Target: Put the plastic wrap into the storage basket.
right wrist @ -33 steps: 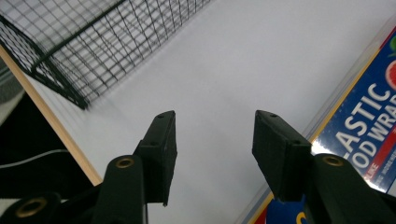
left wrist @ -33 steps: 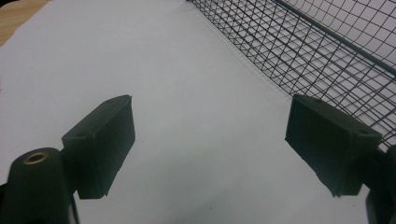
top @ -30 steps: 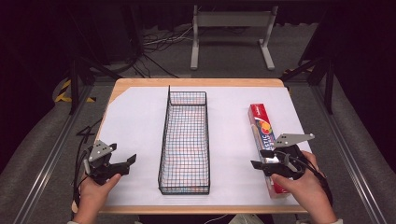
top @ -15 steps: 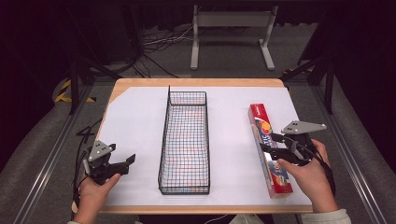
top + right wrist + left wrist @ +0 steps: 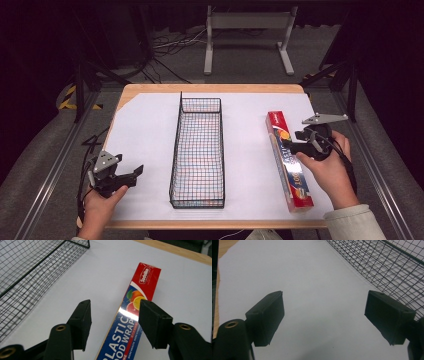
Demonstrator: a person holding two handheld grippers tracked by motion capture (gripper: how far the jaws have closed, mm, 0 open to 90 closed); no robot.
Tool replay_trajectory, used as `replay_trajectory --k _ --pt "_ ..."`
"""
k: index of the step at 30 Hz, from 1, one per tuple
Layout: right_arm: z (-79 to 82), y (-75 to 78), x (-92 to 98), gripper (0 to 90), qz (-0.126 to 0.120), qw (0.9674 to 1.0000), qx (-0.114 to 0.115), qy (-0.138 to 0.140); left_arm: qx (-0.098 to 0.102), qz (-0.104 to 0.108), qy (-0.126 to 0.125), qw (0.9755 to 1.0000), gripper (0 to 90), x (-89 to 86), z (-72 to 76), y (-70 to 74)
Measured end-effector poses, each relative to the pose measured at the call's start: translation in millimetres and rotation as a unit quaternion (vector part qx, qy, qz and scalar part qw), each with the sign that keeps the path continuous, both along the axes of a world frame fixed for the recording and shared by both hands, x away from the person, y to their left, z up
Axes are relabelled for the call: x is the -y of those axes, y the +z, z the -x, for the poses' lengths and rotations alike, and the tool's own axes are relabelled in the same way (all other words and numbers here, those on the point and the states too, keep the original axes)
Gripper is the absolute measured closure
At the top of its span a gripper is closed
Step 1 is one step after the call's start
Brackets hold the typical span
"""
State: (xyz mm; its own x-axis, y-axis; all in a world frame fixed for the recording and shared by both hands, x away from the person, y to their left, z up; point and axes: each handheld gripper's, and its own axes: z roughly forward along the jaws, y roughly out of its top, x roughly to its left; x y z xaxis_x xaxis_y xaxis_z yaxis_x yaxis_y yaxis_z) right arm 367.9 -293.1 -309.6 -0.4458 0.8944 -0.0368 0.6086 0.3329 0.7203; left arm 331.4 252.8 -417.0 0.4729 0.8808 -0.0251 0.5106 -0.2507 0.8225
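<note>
High view puts a long black wire basket [image 5: 198,152] at the middle of the frame, standing on the white sheet [image 5: 150,125] that covers the wooden table [image 5: 210,88]; it lies between the two hands and well apart from both. Right of it, the red plastic wrap box [image 5: 289,160] lies flat and runs from mid-frame toward the lower right. The right gripper [image 5: 296,146] hovers over the box's upper half, held by the right hand [image 5: 325,167], whose cream sleeve enters at the lower right. In the right gripper view the jaws stand apart and have just been opening a little; the box's edge lies between and beneath them, and the pads seem not to touch it, though the angle makes that hard to judge. At the lower left, the left gripper [image 5: 132,175] rests low over the bare sheet, its jaws spread wide with nothing between them, the basket's mesh just beside it in the left gripper view.
</note>
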Motion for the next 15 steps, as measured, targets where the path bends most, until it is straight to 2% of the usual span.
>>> replay_trajectory --k 3,8,9,10,12,13,15 --pt "-5.7 2.5 1.0 46.6 -0.005 0.9999 -0.007 -0.015 0.001 0.000 0.001 1.0000 16.4 -0.2 -0.2 -0.3" --pt "-18.6 1.2 2.0 44.8 -0.008 0.9981 -0.040 -0.046 0.001 -0.001 0.001 1.0000 16.4 -0.9 -0.2 -0.6" --pt "-18.6 1.2 2.0 44.8 -0.008 0.9981 -0.040 -0.046 0.001 -0.001 0.001 1.0000 16.5 -0.9 -0.2 -0.6" --pt "-24.5 -2.0 2.4 43.3 -0.006 0.9965 -0.056 -0.061 0.000 -0.003 0.003 1.0000 16.5 -1.2 -0.2 -0.7" --pt "-26.6 -3.4 2.7 42.1 -0.004 0.9959 -0.059 -0.068 -0.001 -0.004 0.006 1.0000 16.5 -1.4 -0.3 -1.3" --pt "-32.7 -9.2 2.9 36.5 -0.024 0.9925 -0.072 -0.096 -0.002 -0.003 0.007 1.0000 16.5 -1.8 -0.4 -1.6" --pt "-34.6 -11.3 2.5 35.6 -0.028 0.9912 -0.078 -0.103 -0.002 -0.001 0.008 1.0000 16.5 -2.9 -0.7 -2.4"
